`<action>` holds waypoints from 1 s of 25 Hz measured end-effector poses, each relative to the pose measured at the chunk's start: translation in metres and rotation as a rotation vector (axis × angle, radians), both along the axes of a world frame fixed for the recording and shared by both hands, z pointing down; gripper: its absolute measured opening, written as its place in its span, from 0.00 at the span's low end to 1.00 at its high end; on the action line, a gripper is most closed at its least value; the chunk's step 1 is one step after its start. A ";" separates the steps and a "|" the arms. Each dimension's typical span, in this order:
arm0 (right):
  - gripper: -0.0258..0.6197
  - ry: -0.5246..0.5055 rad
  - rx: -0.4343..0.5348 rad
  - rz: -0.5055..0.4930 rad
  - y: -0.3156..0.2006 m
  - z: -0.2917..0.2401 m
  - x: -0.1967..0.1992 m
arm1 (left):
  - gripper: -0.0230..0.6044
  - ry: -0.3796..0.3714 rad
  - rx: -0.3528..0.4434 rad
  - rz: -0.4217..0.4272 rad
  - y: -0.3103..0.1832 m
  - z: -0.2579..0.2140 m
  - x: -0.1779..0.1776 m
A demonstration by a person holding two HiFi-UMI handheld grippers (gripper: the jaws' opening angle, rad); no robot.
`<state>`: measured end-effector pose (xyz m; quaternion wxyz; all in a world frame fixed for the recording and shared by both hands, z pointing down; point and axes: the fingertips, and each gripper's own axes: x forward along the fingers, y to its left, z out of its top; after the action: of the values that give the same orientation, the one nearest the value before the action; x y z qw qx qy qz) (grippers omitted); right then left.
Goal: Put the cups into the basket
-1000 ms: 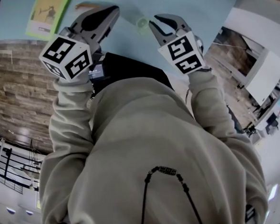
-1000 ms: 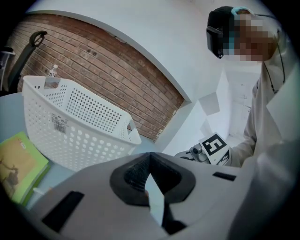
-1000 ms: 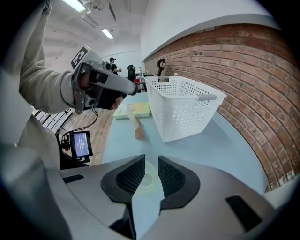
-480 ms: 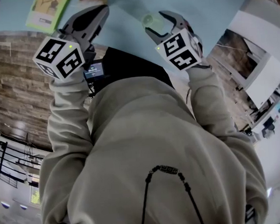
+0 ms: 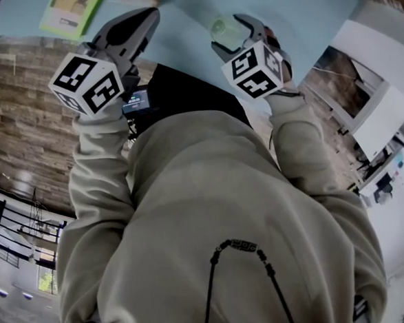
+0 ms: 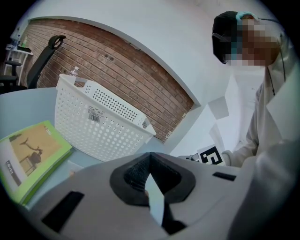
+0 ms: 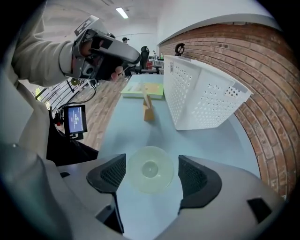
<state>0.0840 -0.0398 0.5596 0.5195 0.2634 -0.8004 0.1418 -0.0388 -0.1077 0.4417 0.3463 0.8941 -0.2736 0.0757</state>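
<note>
Cup (image 7: 150, 169), pale green, sits untouched between just-opened jaws of right gripper (image 7: 151, 172); white basket (image 7: 201, 93) at one o'clock; left gripper (image 6: 150, 165) clenched, empty.

A second ago my right gripper (image 7: 152, 174) sat beside the cup (image 7: 150, 169), which lay just off the jaws' left in the head view. Since then the jaws have been opening and the gripper has come down over the cup. The cup now stands between the two pads with a gap on each side, and neither pad touches it. The gripper's marker cube (image 5: 252, 69) has slid a little left and tipped. My left gripper (image 5: 144, 20) has drifted slightly left too, so its cube (image 5: 86, 82) sits nearer the frame's edge.
</note>
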 end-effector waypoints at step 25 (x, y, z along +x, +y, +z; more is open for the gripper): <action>0.64 0.128 -0.066 -0.064 -0.008 0.046 0.002 | 0.03 0.012 -0.019 -0.042 0.006 0.002 -0.015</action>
<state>0.0859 -0.0479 0.6054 0.5825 0.2290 -0.7682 0.1345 -0.0539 -0.1018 0.4433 0.3579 0.8853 -0.2897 0.0658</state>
